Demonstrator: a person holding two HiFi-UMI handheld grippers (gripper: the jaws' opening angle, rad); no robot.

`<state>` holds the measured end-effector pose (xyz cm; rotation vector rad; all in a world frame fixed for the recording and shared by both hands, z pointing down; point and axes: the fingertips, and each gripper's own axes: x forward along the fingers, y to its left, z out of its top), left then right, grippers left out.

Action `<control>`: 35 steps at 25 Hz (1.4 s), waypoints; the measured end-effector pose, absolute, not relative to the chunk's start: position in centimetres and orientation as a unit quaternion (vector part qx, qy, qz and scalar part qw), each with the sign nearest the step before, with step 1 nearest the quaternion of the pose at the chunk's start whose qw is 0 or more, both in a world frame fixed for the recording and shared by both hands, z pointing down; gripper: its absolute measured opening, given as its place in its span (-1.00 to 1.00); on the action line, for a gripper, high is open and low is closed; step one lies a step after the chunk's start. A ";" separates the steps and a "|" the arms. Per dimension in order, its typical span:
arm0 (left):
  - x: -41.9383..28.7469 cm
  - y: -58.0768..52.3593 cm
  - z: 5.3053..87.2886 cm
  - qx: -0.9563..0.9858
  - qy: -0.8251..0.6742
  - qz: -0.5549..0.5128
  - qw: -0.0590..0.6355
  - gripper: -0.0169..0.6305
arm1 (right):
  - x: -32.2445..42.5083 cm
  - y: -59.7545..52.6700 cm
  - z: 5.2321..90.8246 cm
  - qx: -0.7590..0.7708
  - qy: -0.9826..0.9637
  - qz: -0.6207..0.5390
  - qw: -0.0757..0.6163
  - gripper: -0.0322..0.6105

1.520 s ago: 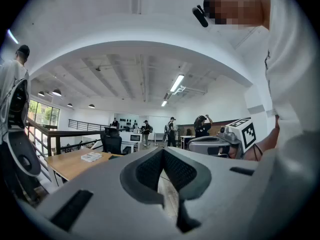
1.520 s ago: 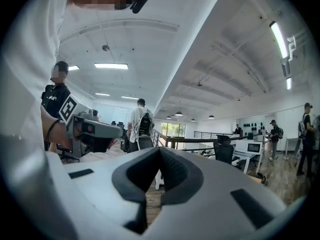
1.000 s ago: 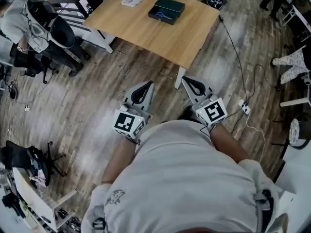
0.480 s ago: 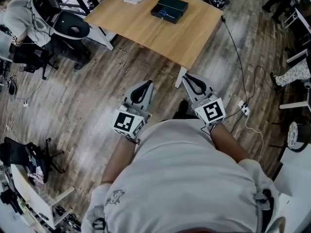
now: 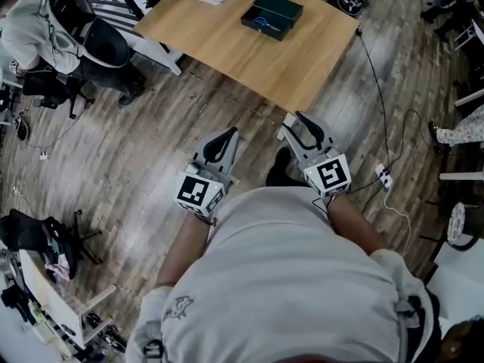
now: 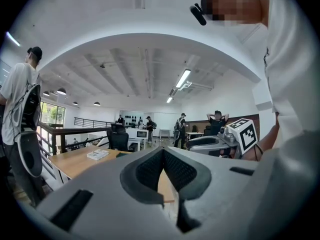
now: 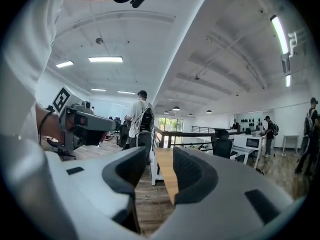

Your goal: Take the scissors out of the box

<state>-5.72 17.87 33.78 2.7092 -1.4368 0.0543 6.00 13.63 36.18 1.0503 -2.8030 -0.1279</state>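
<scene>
Closing on the table, right gripper just opened, scissors untouched.

Left gripper (image 5: pixel 229 131) is short of the light wooden table's (image 5: pixel 249 63) near edge, jaws closed tip to tip and empty. The blue-handled scissors (image 5: pixel 262 23) lie inside the dark open rectangular box (image 5: pixel 286 7) towards the table's far edge. Right gripper (image 5: pixel 296 119) is just short of the table's near corner. Its jaws have just been opening and are now wide, with nothing between them. The table sits closer than a second ago. My read: approach phase, with the right gripper prepped for the pick.
</scene>
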 end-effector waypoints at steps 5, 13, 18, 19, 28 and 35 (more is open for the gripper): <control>-5.9 12.9 34.6 0.879 -0.473 0.031 0.046 -0.93 | 5.7 8.4 36.5 0.341 -0.937 -0.035 0.069 -0.32; -2.6 3.1 35.0 0.885 -0.461 0.038 0.055 -0.93 | 9.0 -1.4 37.1 0.348 -0.934 -0.026 0.072 -0.27; 0.5 -1.9 34.5 0.894 -0.443 0.034 0.053 -0.93 | 12.5 -5.9 37.5 0.356 -0.930 -0.023 0.085 -0.27; 1.0 -2.8 34.5 0.895 -0.441 0.034 0.054 -0.93 | 13.2 -6.6 37.4 0.358 -0.929 -0.025 0.087 -0.27; 3.2 -7.8 36.0 0.898 -0.432 0.037 0.070 -0.93 | 16.4 -10.8 38.4 0.376 -0.922 -0.014 0.094 -0.27; 3.3 -11.9 37.4 0.903 -0.421 0.039 0.077 -0.93 | 16.4 -13.4 39.5 0.380 -0.919 -0.008 0.107 -0.28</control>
